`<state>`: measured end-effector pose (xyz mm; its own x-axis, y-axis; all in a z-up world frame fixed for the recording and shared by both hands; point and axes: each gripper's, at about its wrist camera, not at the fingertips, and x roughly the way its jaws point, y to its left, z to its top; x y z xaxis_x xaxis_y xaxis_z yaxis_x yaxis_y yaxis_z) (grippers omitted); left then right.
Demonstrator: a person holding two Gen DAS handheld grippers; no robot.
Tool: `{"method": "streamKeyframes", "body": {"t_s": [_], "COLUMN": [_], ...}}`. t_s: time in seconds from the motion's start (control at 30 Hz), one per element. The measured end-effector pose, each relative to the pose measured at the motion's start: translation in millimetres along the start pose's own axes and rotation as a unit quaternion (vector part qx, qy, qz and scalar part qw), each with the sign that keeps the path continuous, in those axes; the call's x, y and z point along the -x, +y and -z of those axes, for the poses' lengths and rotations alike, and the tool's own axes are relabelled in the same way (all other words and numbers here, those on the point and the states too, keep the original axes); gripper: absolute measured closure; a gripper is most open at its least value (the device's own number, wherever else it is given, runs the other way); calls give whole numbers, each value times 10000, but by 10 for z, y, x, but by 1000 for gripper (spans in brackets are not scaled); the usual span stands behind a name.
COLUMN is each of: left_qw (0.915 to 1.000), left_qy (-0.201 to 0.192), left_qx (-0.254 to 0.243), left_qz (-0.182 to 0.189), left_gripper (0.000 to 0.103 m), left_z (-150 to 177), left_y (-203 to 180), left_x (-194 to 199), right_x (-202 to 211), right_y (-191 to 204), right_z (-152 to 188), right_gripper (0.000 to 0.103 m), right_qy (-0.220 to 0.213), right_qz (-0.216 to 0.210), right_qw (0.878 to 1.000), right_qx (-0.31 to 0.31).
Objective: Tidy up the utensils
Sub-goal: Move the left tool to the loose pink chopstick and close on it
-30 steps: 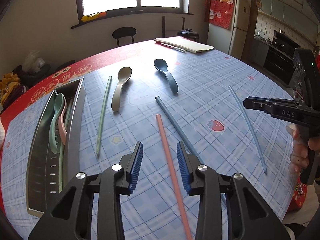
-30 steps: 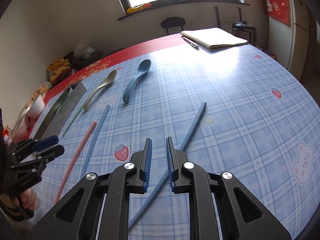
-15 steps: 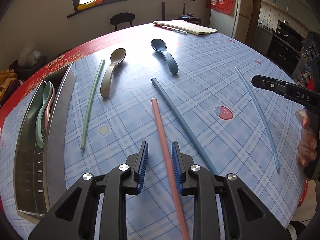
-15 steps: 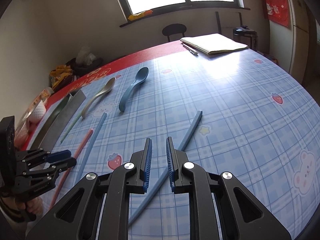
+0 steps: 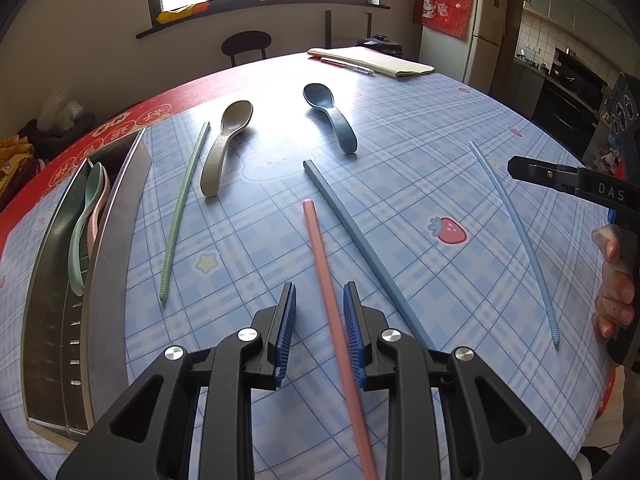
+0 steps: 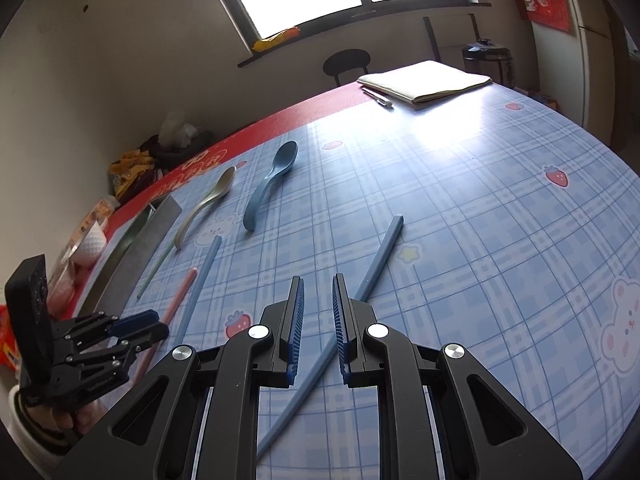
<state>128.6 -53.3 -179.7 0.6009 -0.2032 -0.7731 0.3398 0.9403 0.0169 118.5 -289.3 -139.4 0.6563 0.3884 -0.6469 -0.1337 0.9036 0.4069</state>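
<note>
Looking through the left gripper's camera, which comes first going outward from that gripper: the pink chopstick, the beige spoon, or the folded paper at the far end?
1. Pink chopstick: runs between the left gripper fingers, nearest.
2. Beige spoon: mid-table, left of centre.
3. Folded paper: at the table's far edge, farthest.

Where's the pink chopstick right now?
In the left wrist view the pink chopstick lies on the table, running between the left gripper's open jaws, with the dark blue chopstick just right of it and the green chopstick further left.

Notebook [image 5: 372,61], pen [image 5: 347,65], chair [image 5: 246,44]
</note>
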Motion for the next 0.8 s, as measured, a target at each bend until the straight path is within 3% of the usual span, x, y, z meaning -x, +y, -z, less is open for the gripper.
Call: {"method": "streamKeyframes", "body": {"t_s": [0.33,0.57,0.8], "left_qw": [9999,10000,9999], "left_qy": [-14,-36,-54], "left_qx": [-83,-90,114], "left_qz": [-110,11,3], "left_gripper": [79,94,97], "left_z": [-1,4,10], "left_y": [-32,-22,49], "left_x": [-6,0,8], "right_x": [-3,-17,-17], "right_y": [13,6,-12], "right_z": [1,-8,0], "right_gripper": [87,87,87], "right_qy": [-1,23,29], "right_qz": [-52,-65,-105], "right_qw": [10000,10000,9999], "right_qx": [-20,-43,-88]}}
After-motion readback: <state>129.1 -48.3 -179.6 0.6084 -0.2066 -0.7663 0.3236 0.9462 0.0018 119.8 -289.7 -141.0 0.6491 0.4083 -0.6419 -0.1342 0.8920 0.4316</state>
